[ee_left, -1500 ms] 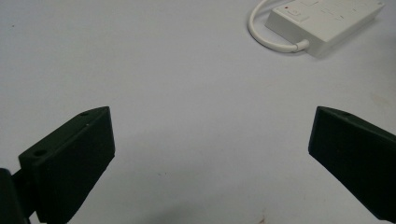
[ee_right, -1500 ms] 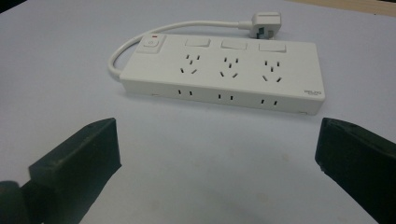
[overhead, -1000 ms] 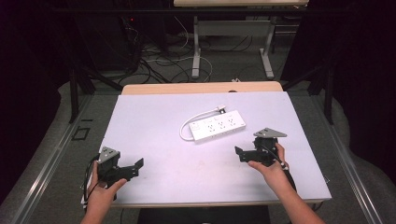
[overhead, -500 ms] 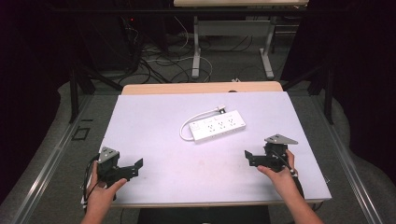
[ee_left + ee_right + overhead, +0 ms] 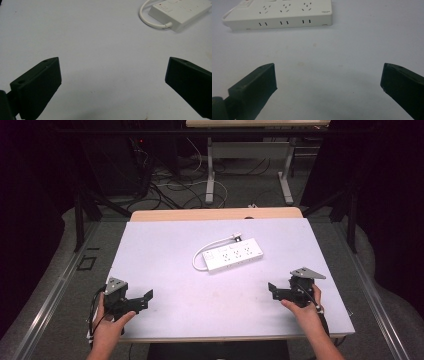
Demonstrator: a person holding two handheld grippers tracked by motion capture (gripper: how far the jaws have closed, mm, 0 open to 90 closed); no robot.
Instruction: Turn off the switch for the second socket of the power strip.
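A white power strip (image 5: 232, 255) lies flat near the middle of the white table (image 5: 165, 250), its short white cord (image 5: 197, 256) looping off its left end to a plug (image 5: 236, 238) behind it. The strip's switch end (image 5: 175, 11) appears at the top right of the left gripper view, and its long side with sockets (image 5: 279, 13) at the top of the right gripper view. My left gripper (image 5: 145, 299) rests near the front left corner, open and holding nothing. My right gripper (image 5: 274, 290) sits near the front right, also open and bare, well short of the strip.
The table's front edge (image 5: 225, 337) runs just below both hands. A wooden strip (image 5: 215, 214) borders the far side. Beyond it, cables (image 5: 170, 182) lie on the floor around the legs (image 5: 210, 170) of another table. Dark curtains stand on both sides.
My right gripper has drawn back toward the front right of the table, away from the power strip. The left gripper has barely moved.
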